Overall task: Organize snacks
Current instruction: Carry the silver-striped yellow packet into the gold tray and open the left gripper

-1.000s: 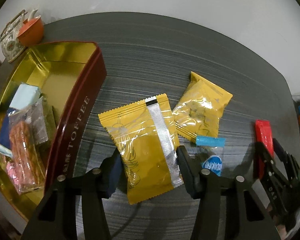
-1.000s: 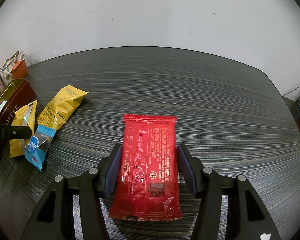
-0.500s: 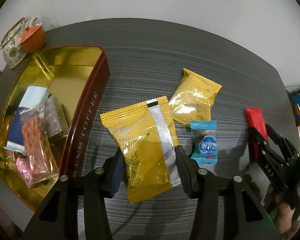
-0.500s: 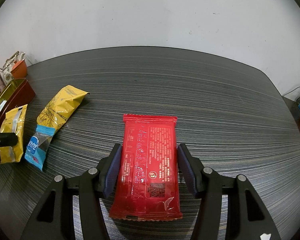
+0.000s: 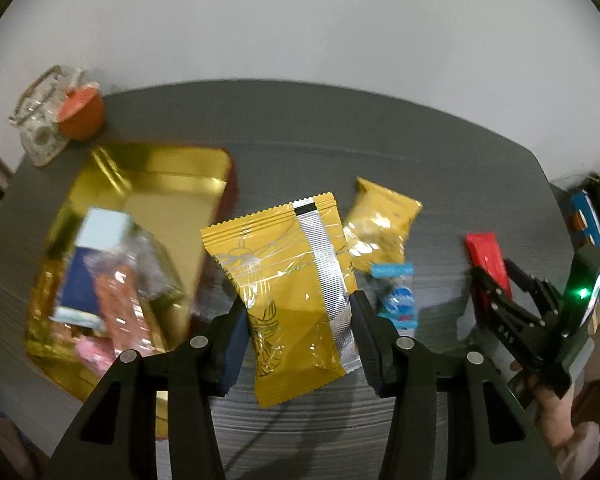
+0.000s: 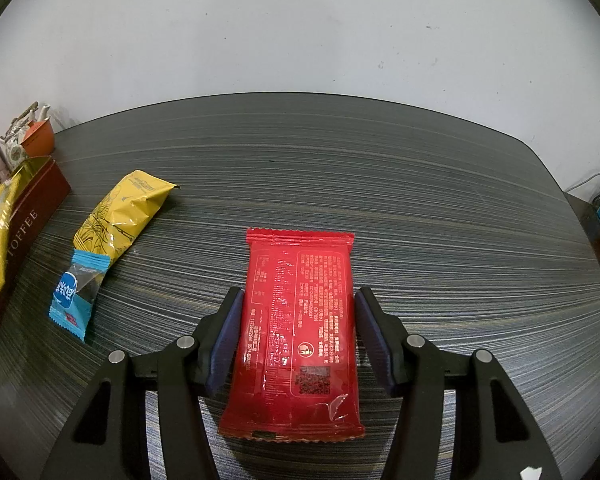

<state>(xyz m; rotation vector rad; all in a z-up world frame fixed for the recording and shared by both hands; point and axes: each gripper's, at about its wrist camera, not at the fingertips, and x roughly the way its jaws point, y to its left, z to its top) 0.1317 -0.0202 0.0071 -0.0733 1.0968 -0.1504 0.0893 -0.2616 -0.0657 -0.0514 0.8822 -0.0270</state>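
Left gripper (image 5: pixel 298 334) pinching yellow crinkle-edged foil snack packet (image 5: pixel 292 292), lifted above dark striped table (image 6: pixel 420 200). Right gripper (image 6: pixel 296 336) spread astride flat red wrapper (image 6: pixel 298 332), lying on table. Step: carry. Next: swing packet left over gold-lined toffee tin (image 5: pixel 148 184), release.

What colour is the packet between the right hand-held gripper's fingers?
Red packet with small printed text, clearest in the right wrist view.

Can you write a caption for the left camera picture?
Left gripper lifts a yellow snack packet beside the gold tin.
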